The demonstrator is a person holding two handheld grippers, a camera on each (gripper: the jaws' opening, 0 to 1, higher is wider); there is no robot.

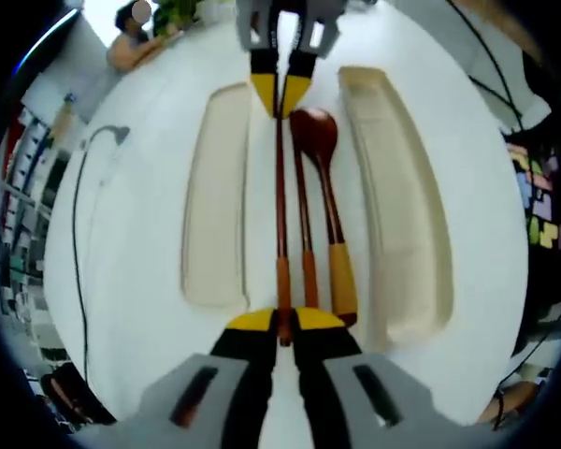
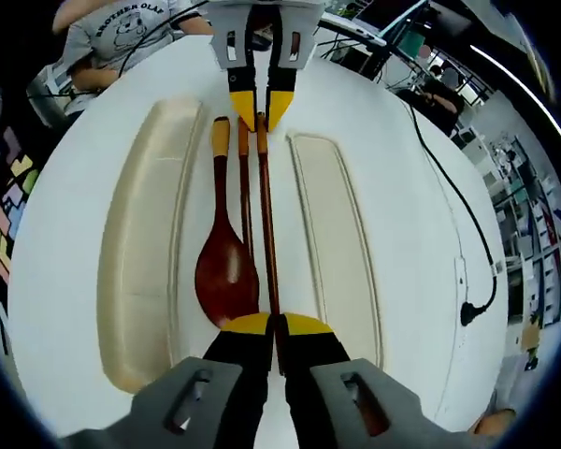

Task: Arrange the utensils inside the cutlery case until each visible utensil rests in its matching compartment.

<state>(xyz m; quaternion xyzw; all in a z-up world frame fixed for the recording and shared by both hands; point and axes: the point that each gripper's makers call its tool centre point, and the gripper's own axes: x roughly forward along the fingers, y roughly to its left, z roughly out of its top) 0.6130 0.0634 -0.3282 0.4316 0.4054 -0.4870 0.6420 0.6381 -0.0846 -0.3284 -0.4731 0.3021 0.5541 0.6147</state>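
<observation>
A dark wooden spoon [image 1: 315,131] [image 2: 226,271] and two chopsticks with orange handles lie side by side on the white table, between the two cream halves of the cutlery case [image 1: 215,196] [image 1: 402,215]. My left gripper [image 1: 285,324] is shut on the orange handle end of the outer chopstick [image 1: 280,206]. My right gripper [image 2: 276,325] is shut on the thin tip end of the same chopstick [image 2: 266,215]. The two grippers face each other along it: the right gripper [image 1: 280,94] enters from the top of the left gripper view, the left gripper [image 2: 260,105] likewise in the right. The second chopstick [image 2: 245,187] lies free beside the spoon.
The case halves [image 2: 145,243] [image 2: 332,243] are long shallow trays with nothing in them. A black cable with a plug [image 2: 467,290] [image 1: 79,234] runs along one side of the round table [image 1: 131,281]. A person [image 2: 122,37] sits at the table's edge.
</observation>
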